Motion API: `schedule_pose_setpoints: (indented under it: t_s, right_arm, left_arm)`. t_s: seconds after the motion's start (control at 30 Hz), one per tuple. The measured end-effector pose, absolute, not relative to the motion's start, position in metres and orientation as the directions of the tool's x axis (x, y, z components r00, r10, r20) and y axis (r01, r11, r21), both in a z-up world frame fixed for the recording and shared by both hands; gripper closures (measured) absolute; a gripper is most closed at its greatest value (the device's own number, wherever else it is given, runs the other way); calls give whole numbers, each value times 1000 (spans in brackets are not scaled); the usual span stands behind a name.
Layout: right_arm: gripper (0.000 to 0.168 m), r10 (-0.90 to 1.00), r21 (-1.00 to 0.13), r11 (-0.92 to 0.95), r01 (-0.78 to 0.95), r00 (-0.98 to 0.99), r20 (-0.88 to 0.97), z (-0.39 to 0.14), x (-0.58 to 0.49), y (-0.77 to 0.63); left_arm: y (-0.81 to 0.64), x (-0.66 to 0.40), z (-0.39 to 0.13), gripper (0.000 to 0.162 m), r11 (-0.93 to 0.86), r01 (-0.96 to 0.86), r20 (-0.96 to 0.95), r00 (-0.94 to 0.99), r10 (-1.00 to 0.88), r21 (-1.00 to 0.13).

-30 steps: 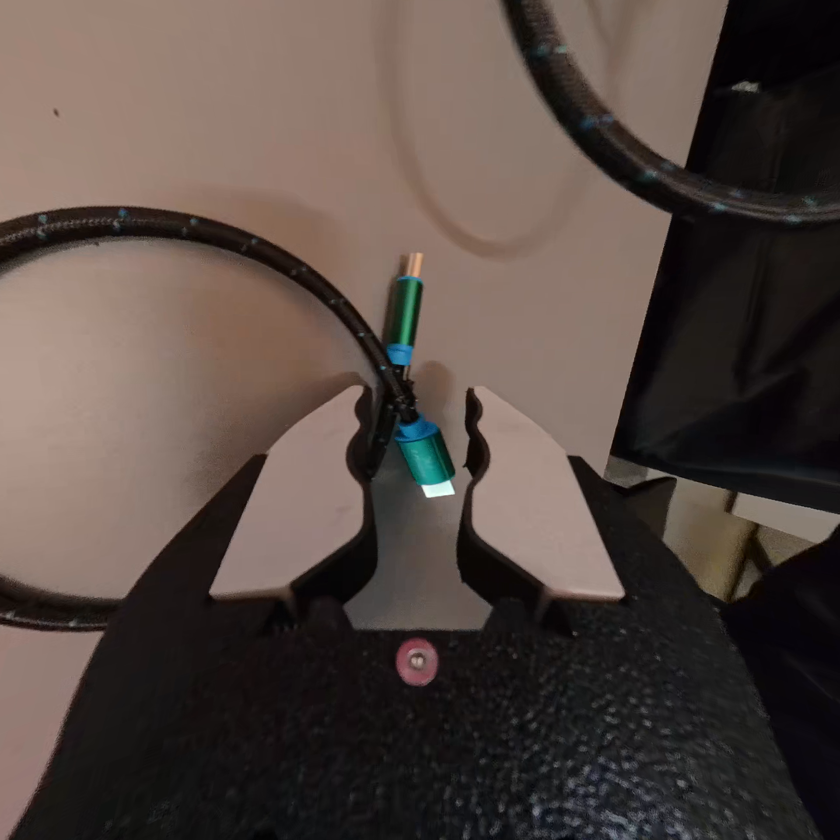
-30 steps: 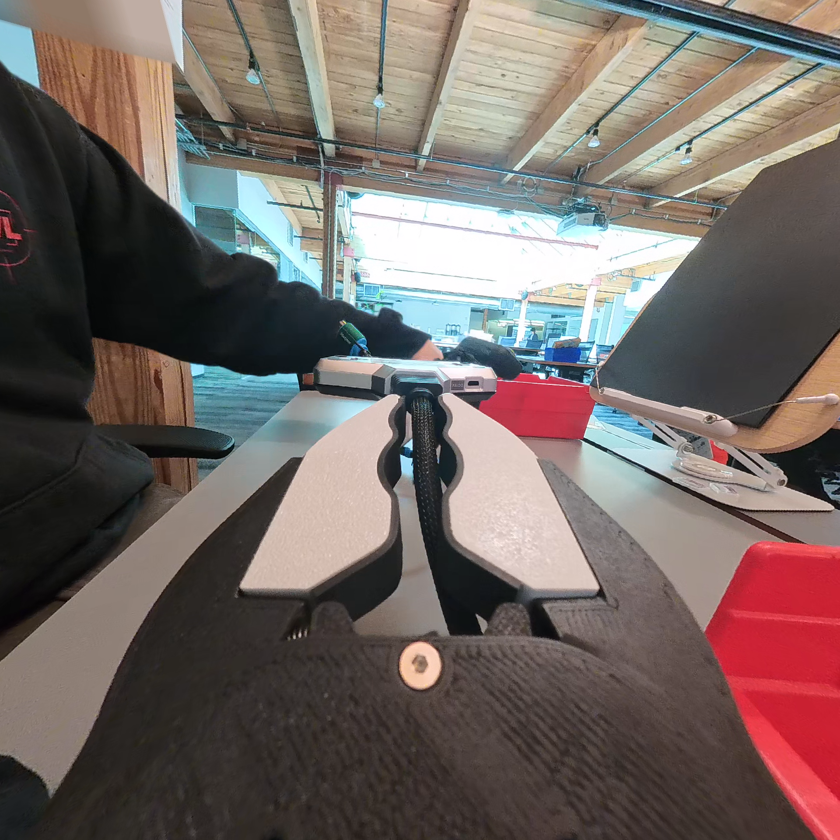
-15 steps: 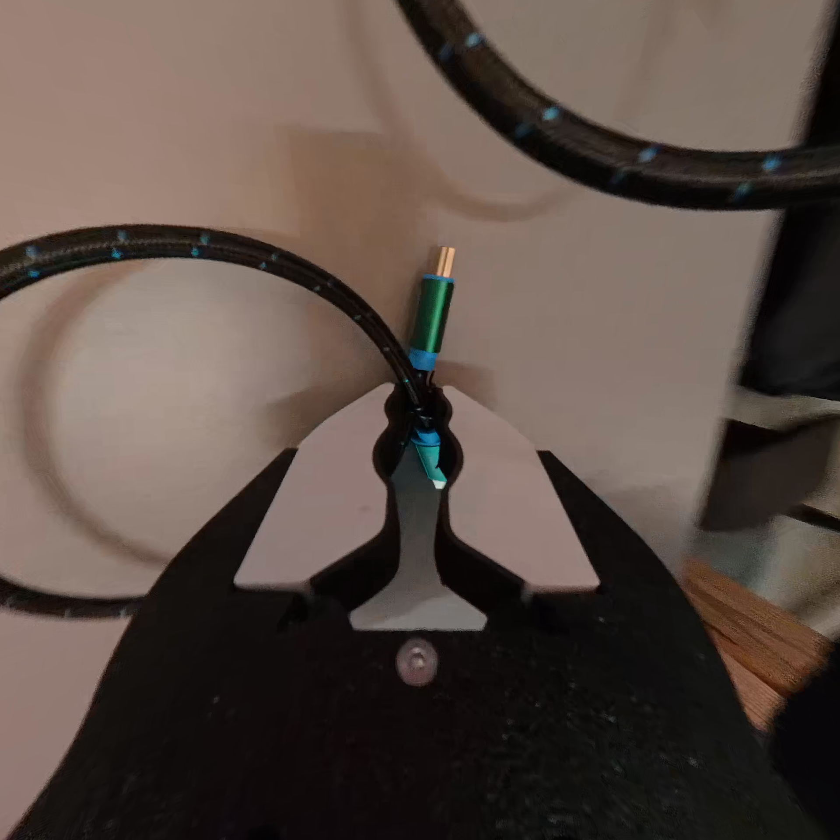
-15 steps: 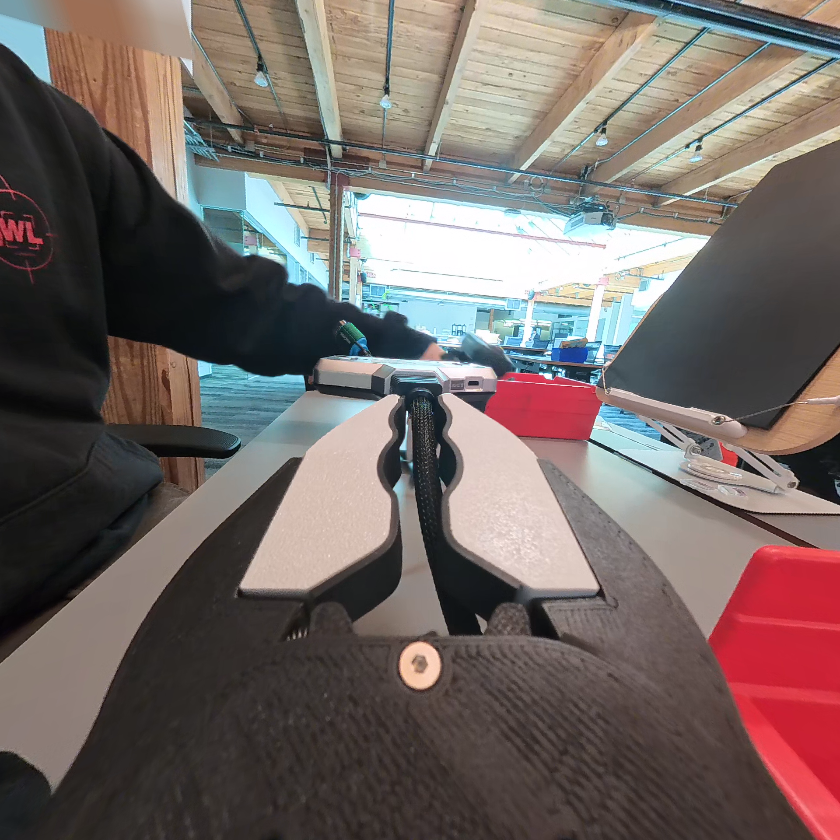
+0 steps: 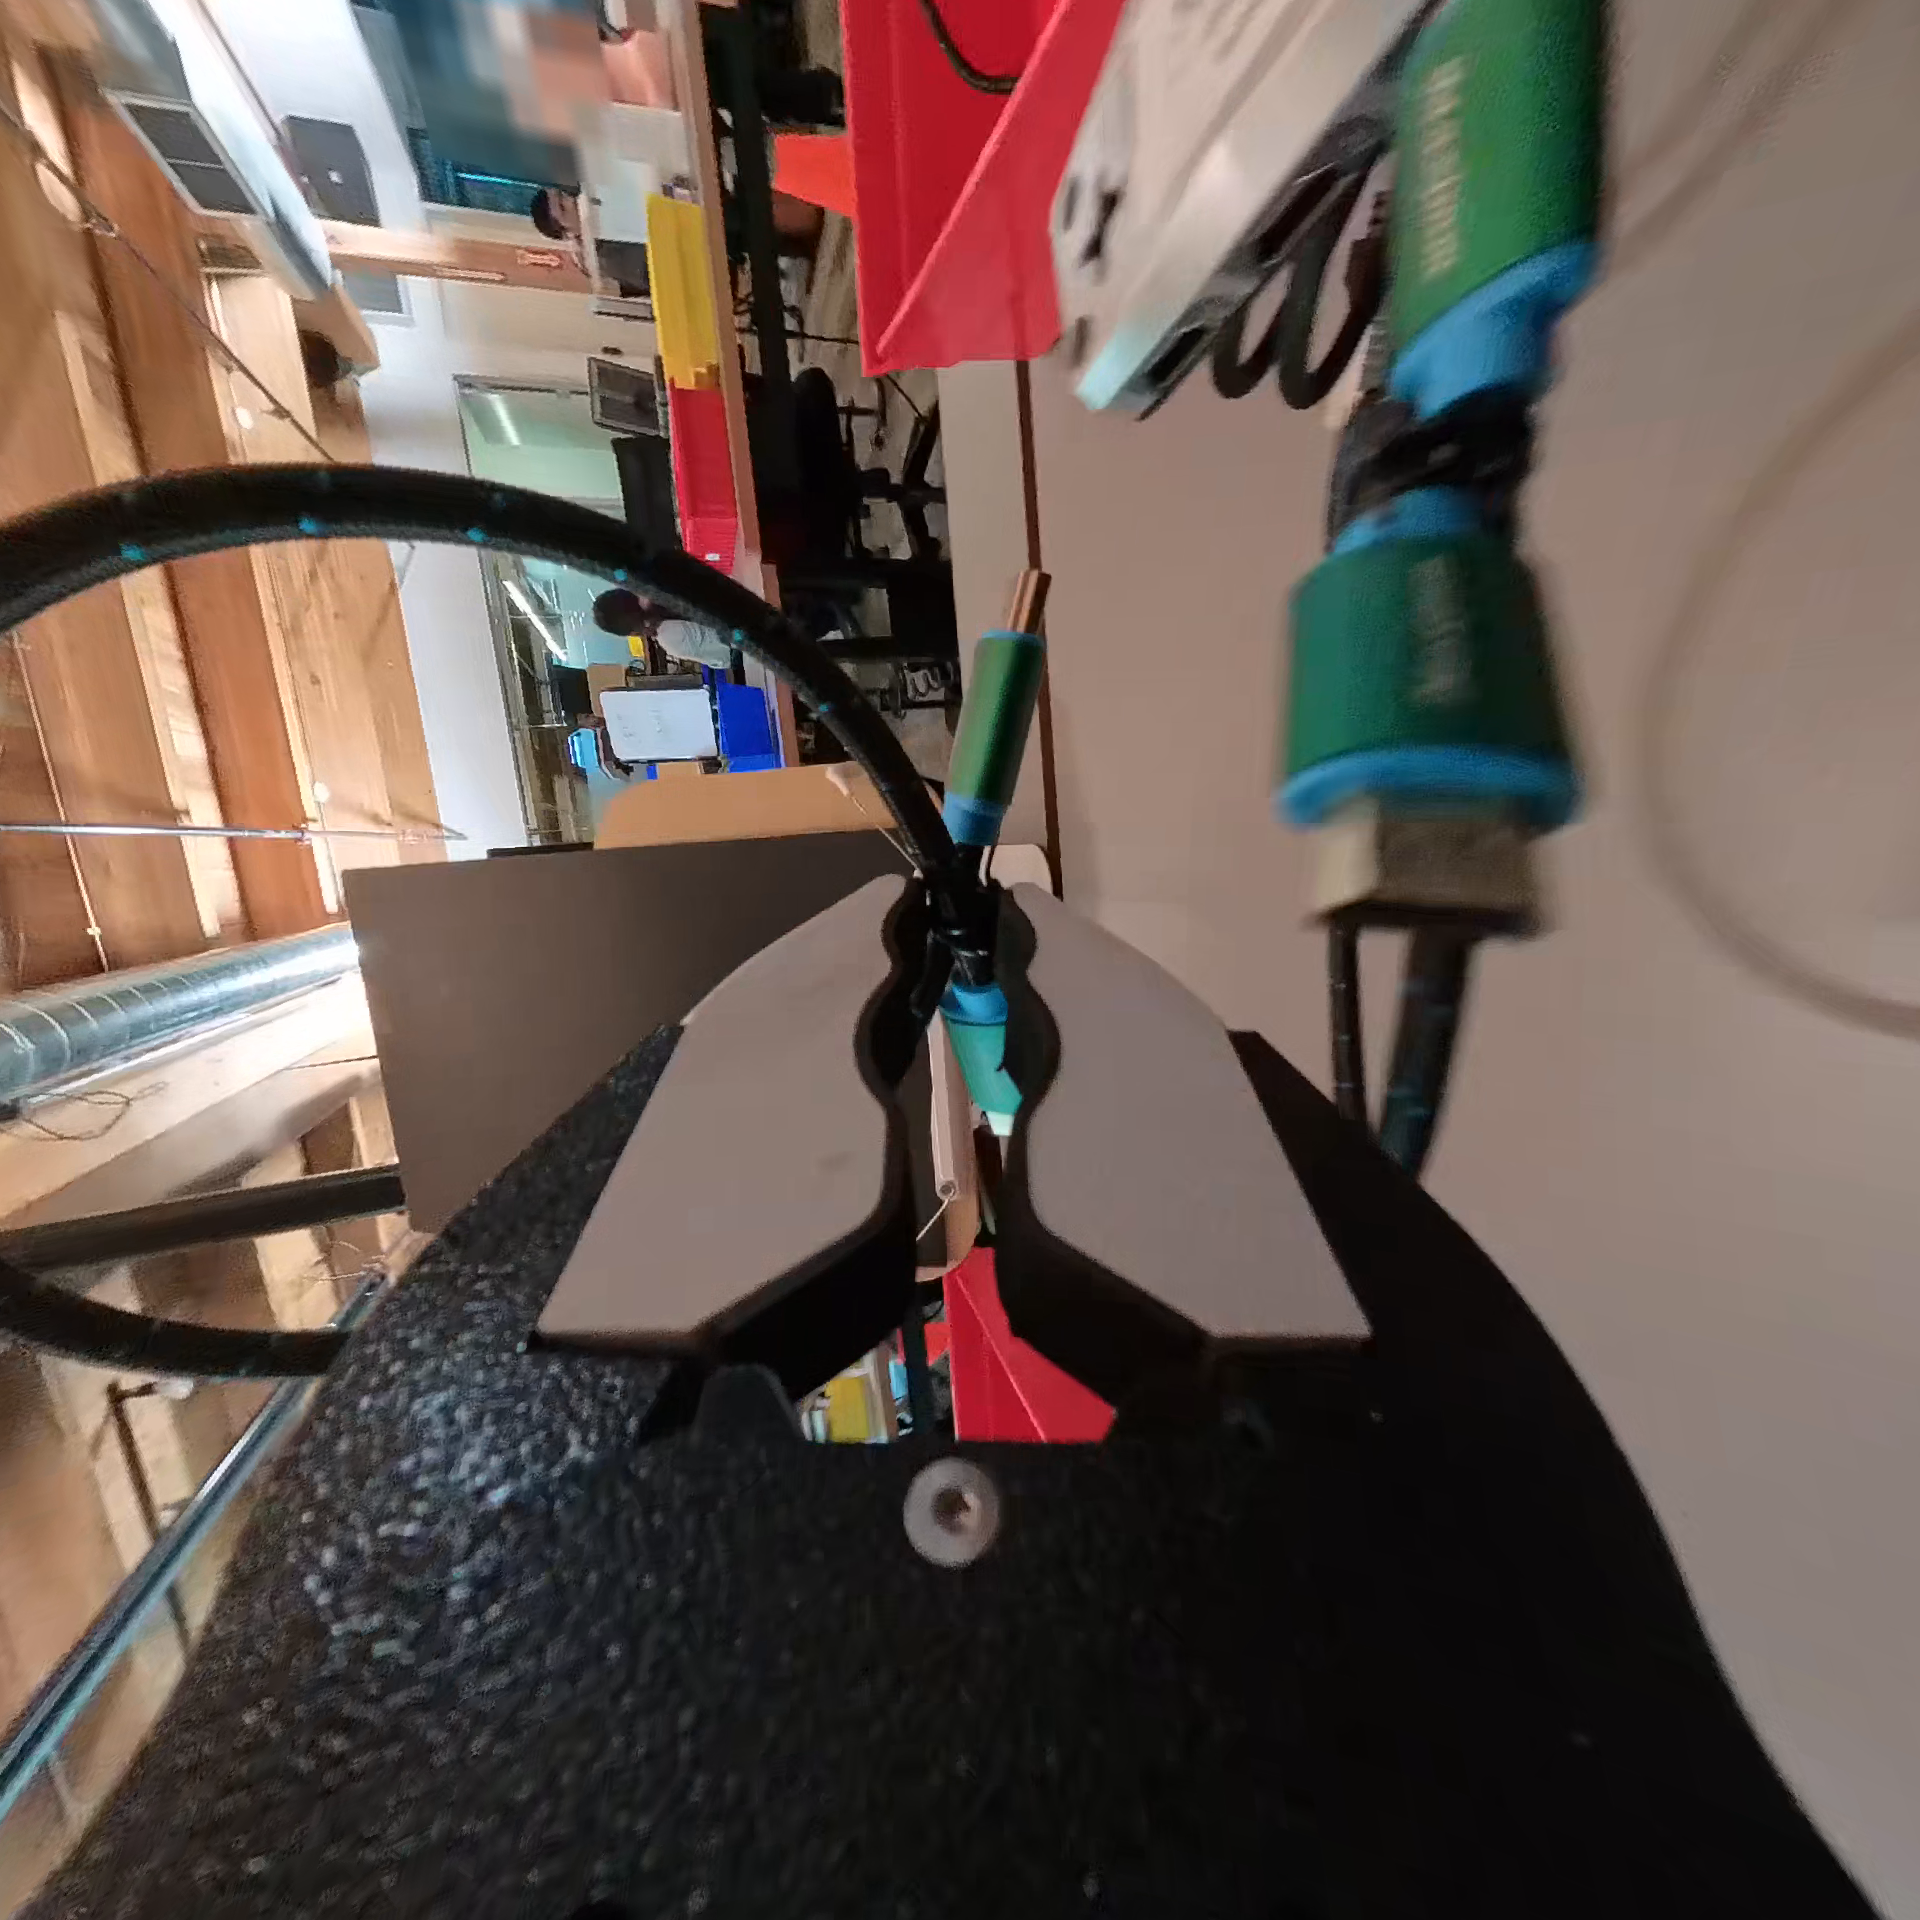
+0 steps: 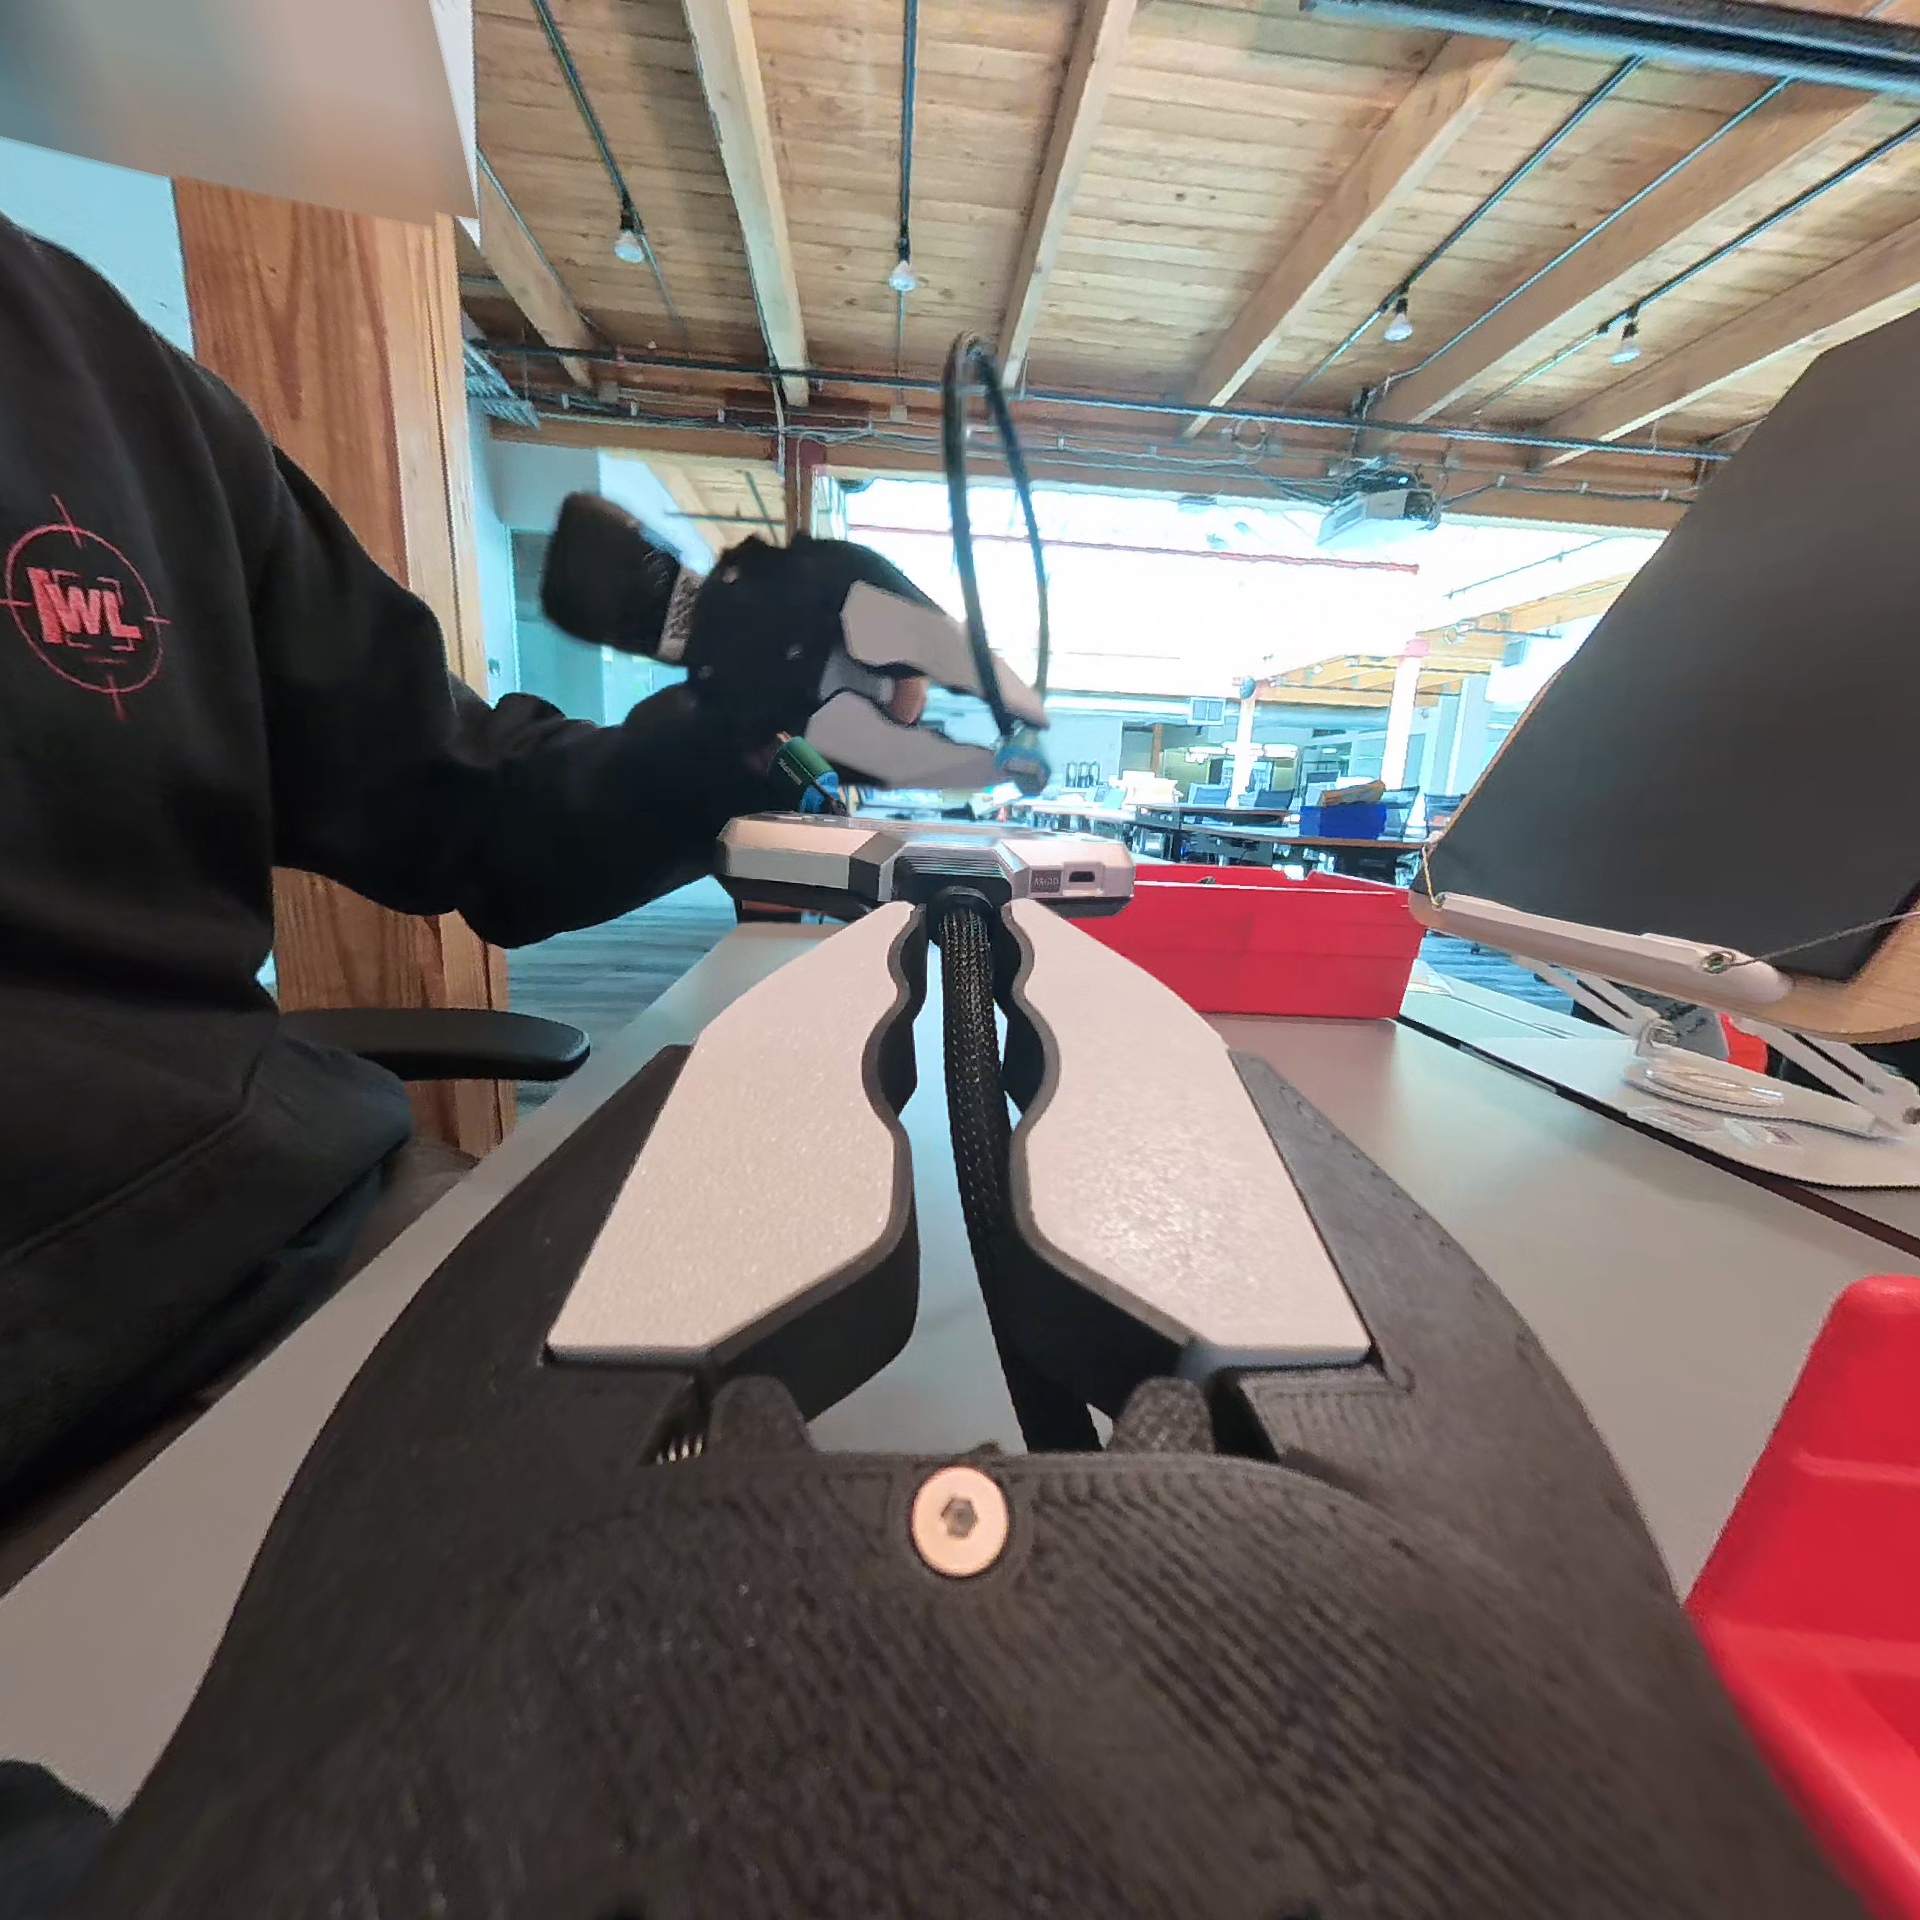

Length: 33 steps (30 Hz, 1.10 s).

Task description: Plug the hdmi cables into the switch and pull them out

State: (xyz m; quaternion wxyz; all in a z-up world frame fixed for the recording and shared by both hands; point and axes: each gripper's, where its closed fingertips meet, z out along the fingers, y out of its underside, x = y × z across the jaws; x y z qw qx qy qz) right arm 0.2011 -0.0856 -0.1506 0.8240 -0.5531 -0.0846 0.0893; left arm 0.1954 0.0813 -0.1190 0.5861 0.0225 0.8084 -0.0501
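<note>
My left gripper (image 5: 961,904) is rolled on its side and shut on a black braided HDMI cable (image 5: 727,603) just behind its green plug (image 5: 994,727), which sticks out past the fingertips. A second teal plug (image 5: 977,1060) sits between the fingers. In the right wrist view the left gripper (image 6: 997,727) is above the grey switch (image 6: 831,852), with the cable looping up. My right gripper (image 6: 961,914) is shut on the switch's black braided lead (image 6: 971,1049), low over the table. Two more green plugs (image 5: 1423,675) lie beside the blurred switch (image 5: 1174,187).
The grey table (image 6: 1455,1195) carries a red bin (image 6: 1247,935) behind the switch and another red bin (image 6: 1818,1558) at the near right. A dark board on a white stand (image 6: 1714,727) stands at the right. A person's black sleeve (image 6: 312,748) reaches in from the left.
My left gripper closed on the cable by its green plugs, lifted it off the table and rolled sideways above the switch. The right gripper has held still on the lead.
</note>
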Motion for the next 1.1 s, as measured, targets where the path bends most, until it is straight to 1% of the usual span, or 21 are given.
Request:
schedule_pose_setpoints:
  t_s: [0.07,0.2,0.33,0.43,0.6,0.7,0.77,0.83,0.93,1.03,1.1]
  right_arm:
    - [157,234,-918,392,-62,972,34,-148,203,-88]
    - [157,233,-916,398,-60,972,38,-147,203,-90]
    - [157,242,-915,399,-54,969,48,-147,201,-90]
    - [157,234,-911,411,-44,971,58,-145,201,-92]
    - [156,211,-916,400,-21,975,69,-147,202,-91]
    - [157,182,-900,436,-25,981,61,-142,207,-96]
    - [157,193,-899,437,-30,979,62,-142,206,-96]
    - [157,208,-904,426,-29,976,67,-143,203,-94]
    - [157,220,-909,417,-29,973,70,-145,201,-93]
    - [156,240,-907,420,-37,968,71,-144,198,-93]
    - [157,235,-904,425,-35,969,73,-143,199,-93]
  left_arm:
    - [72,191,-127,150,995,96,-938,-346,22,-12]
    - [56,183,-132,151,995,103,-914,-402,51,10]
    - [42,175,-135,151,995,94,-888,-458,35,-10]
    - [41,172,-131,151,999,42,-893,-449,28,10]
    - [48,165,-132,150,998,-60,-871,-491,-25,5]
    - [54,160,-120,150,991,-118,-889,-446,-107,-60]
    - [55,160,-121,150,989,-131,-895,-427,-125,-76]
    - [52,162,-126,150,992,-101,-897,-426,-114,-79]
    - [45,163,-131,151,989,-71,-894,-424,-145,-127]
    - [40,164,-133,151,989,-67,-898,-415,-150,-134]
    - [37,163,-138,151,992,-65,-895,-428,-126,-109]
